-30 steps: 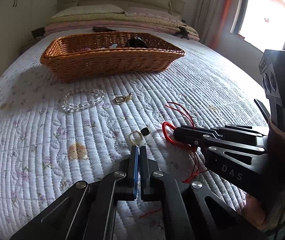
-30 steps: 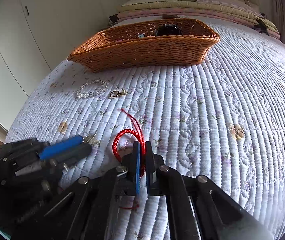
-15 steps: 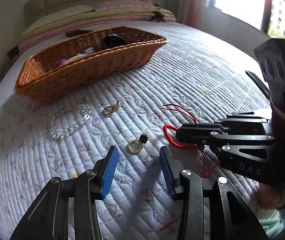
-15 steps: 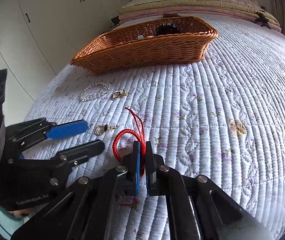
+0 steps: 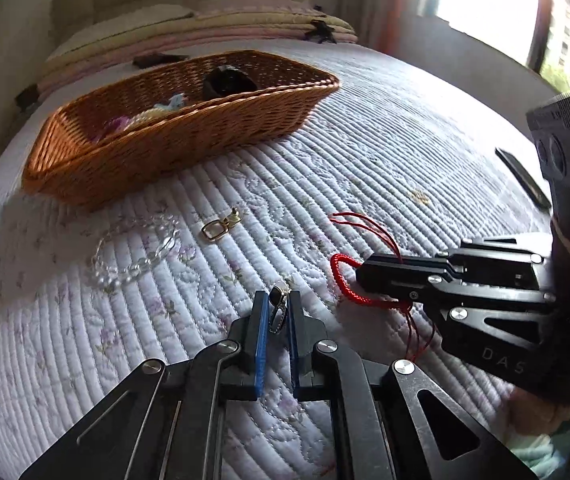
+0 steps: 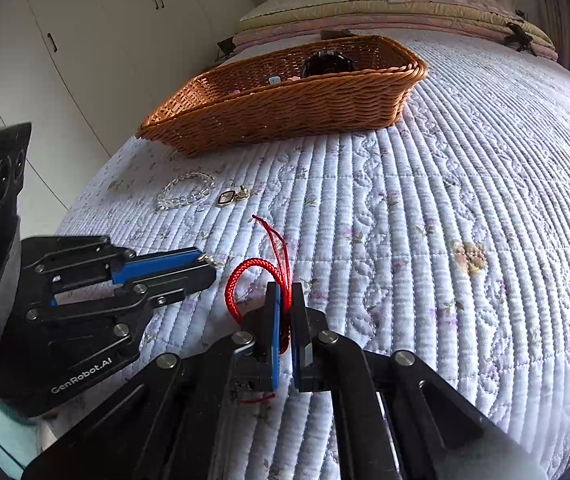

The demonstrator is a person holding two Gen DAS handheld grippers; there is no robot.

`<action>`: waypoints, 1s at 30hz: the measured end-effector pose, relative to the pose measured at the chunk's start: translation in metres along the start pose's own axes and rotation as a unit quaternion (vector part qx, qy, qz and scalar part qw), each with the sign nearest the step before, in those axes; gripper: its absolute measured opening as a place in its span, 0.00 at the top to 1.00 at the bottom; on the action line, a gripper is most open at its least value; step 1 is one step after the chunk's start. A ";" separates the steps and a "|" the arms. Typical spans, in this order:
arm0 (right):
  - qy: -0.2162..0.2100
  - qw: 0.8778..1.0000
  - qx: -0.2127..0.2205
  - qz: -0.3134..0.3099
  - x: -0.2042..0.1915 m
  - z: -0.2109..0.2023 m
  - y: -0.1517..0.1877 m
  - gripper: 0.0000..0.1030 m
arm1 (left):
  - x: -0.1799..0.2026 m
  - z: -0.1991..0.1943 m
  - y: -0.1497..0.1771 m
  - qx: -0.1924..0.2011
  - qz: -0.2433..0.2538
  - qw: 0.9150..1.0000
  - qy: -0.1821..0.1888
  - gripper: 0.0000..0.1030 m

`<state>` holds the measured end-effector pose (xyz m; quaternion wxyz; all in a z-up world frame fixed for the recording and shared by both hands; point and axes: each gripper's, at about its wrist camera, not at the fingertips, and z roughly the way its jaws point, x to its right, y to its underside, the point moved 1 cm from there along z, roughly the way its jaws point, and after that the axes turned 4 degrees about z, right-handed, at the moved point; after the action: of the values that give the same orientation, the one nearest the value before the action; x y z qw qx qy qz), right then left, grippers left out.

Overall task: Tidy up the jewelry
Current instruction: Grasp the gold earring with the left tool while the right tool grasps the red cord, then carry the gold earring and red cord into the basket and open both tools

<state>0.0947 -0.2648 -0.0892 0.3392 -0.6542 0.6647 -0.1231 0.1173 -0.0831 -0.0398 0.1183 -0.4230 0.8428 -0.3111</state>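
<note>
Two grippers work side by side on a quilted bedspread (image 5: 385,152). The left gripper (image 5: 277,312) is closed on one small gold earring (image 5: 277,312), pinched between its blue pads with the dark stone end poking out just past the tips. The right gripper (image 6: 283,300) is clamped on one red cord bracelet (image 6: 241,280); its loop bulges out to the left of the fingers, loose red tails trail forward past the tips and another tail hangs back beneath them. In the left wrist view the right gripper lies just to the right of the left one, tips near but apart.

Loose on the bedspread ahead of both grippers are two more pieces: one clear bead bracelet (image 5: 137,248), ahead and to the left of the left gripper, and one second gold earring (image 5: 219,228) just to the right of the beads. The two lie near each other but apart.

Farther ahead sits one wicker basket (image 5: 189,136), well beyond the loose pieces. Inside it are a dark round thing (image 5: 227,80) and some pale and purple items too blurred to name. Nothing lies between the grippers and the basket except the beads and the earring. Folded bedding (image 5: 205,28) is stacked behind the basket, and a flat dark object (image 5: 523,178) lies far to the right.
</note>
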 end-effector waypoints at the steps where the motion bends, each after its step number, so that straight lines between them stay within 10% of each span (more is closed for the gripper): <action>1: 0.003 1.000 0.002 0.000 -0.002 0.000 0.000 0.95 | -0.003 -0.003 0.003 0.007 -0.033 0.999 -0.007 0.92; 15: -0.007 0.998 0.057 -0.015 -0.020 -0.040 -0.036 0.95 | -0.014 -0.065 -0.005 0.122 -0.114 0.983 -0.071 0.92; 30: -0.001 0.992 0.123 -0.021 -0.049 -0.005 -0.218 0.95 | -0.107 -0.074 -0.134 0.230 -0.133 0.962 -0.059 0.92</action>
<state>0.2588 -0.2441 0.0609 0.4153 -0.6215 0.6300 -0.2105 0.2350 -0.0275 0.0944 0.2193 -0.5101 0.6764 -0.4840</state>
